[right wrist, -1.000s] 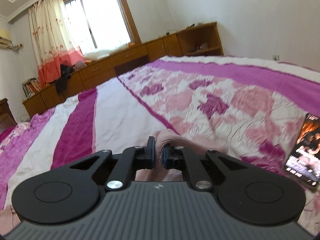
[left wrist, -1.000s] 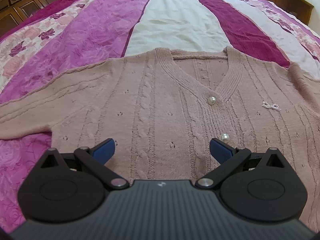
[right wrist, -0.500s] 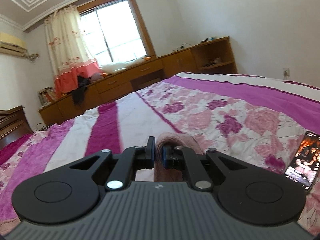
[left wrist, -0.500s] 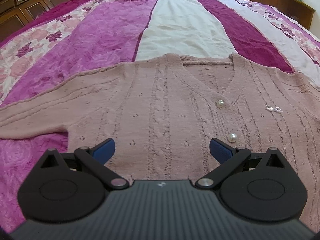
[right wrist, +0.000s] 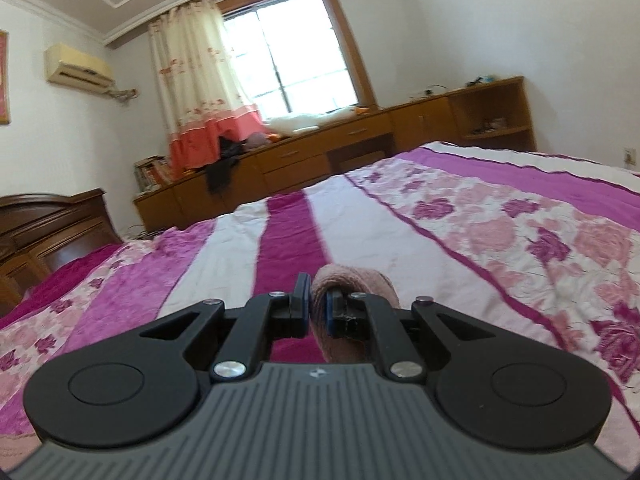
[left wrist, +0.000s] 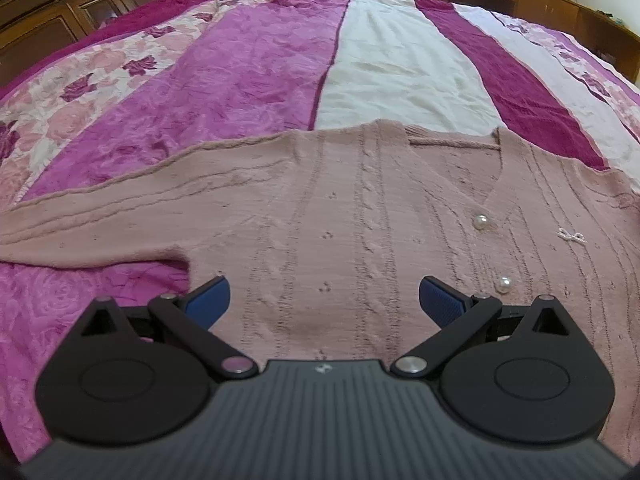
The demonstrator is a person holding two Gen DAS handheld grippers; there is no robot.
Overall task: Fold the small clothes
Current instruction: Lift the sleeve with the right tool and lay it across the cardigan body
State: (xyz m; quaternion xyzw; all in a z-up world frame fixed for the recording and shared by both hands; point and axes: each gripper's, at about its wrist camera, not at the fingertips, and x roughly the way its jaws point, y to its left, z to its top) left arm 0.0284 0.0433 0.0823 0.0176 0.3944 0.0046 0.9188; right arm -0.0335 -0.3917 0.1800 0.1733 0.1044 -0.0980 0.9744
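Through the left wrist camera, my left gripper (left wrist: 322,300) hangs spread wide and empty over the pink cardigan (left wrist: 360,216), which lies flat across the bedspread (left wrist: 248,76), its sleeve (left wrist: 88,228) running out toward the bed's left edge. Through the right wrist camera, my right gripper (right wrist: 317,304) is clenched on a bunched fold of the cardigan, lifted above the bedspread.

Left hand-held gripper (left wrist: 323,299): ribbed dark grey body with a small centre logo, two black round-lobed linkage arms on silver pivot screws, blue textured finger pads (left wrist: 440,300). Right hand-held gripper (right wrist: 316,308): identical build, same blue pads (right wrist: 306,300).
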